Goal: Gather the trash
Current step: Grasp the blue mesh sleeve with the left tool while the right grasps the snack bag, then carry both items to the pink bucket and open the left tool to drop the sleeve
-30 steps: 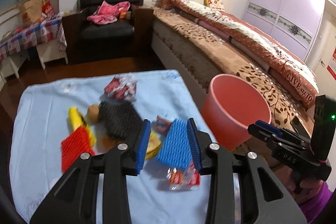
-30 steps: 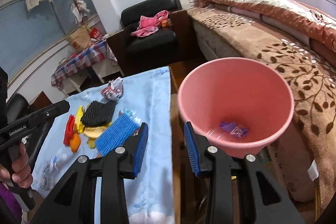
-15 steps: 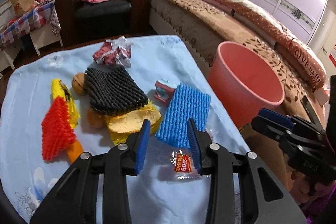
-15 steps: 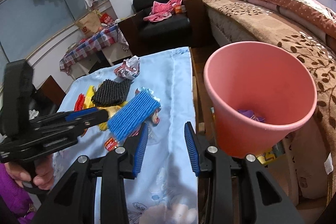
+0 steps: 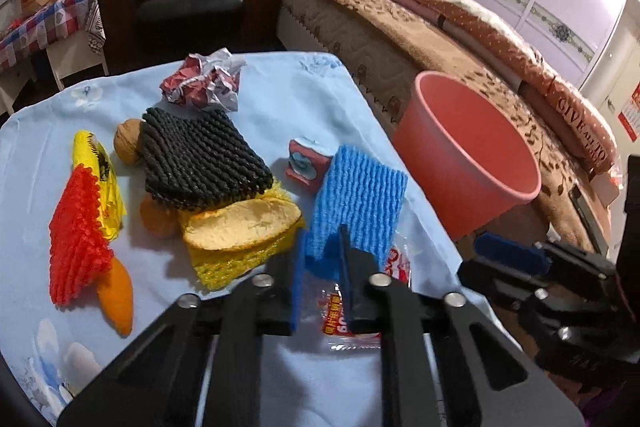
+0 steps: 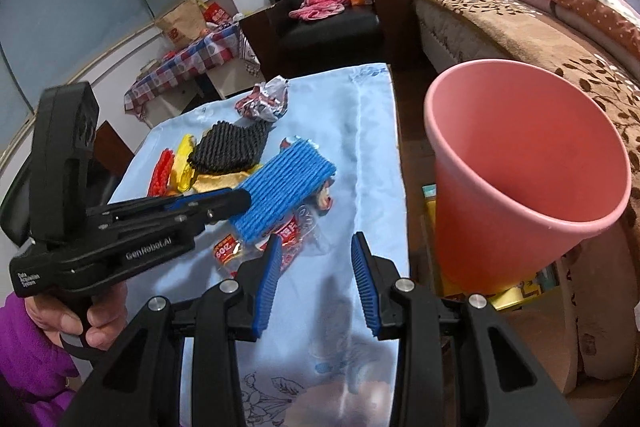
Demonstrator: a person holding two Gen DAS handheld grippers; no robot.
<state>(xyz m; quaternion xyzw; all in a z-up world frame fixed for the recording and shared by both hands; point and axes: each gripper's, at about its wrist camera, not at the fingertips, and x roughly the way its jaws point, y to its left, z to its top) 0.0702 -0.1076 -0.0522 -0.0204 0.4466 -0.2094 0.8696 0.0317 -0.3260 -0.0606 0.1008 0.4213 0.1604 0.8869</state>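
In the left wrist view, we see the left gripper [image 5: 320, 259] low in the middle of the frame, its jaws having just closed; they now pinch the near edge of the blue foam net [image 5: 360, 199], which bunches up between the blue pads. The net lies on the pale blue cloth [image 5: 260, 83] covering the table, partly over a clear wrapper with red print [image 5: 340, 323] that shows at the bottom centre between the fingers. Left of the net sit a yellow peel [image 5: 240, 227], a black foam net [image 5: 200, 159] overlapping it, two walnuts, one [image 5: 127, 147] at the black net's upper left edge, and at the far left a red foam net [image 5: 76, 231] over a yellow wrapper [image 5: 100, 179]. A crumpled red and silver wrapper [image 5: 204, 83] lies toward the upper centre, and a small red carton [image 5: 306, 167] touches the blue net's upper left corner.

The pink bin [image 5: 472, 155] stands to the right of the table, beside the bed [image 5: 400, 35].

In the right wrist view, the right gripper [image 6: 314, 283] sits at the bottom centre with its jaws spread apart and nothing between them, above the cloth's bare right part. A hand [image 6: 72, 319] at the lower left holds the left gripper's handle. The bin fills the right half of this frame, tilted toward us.
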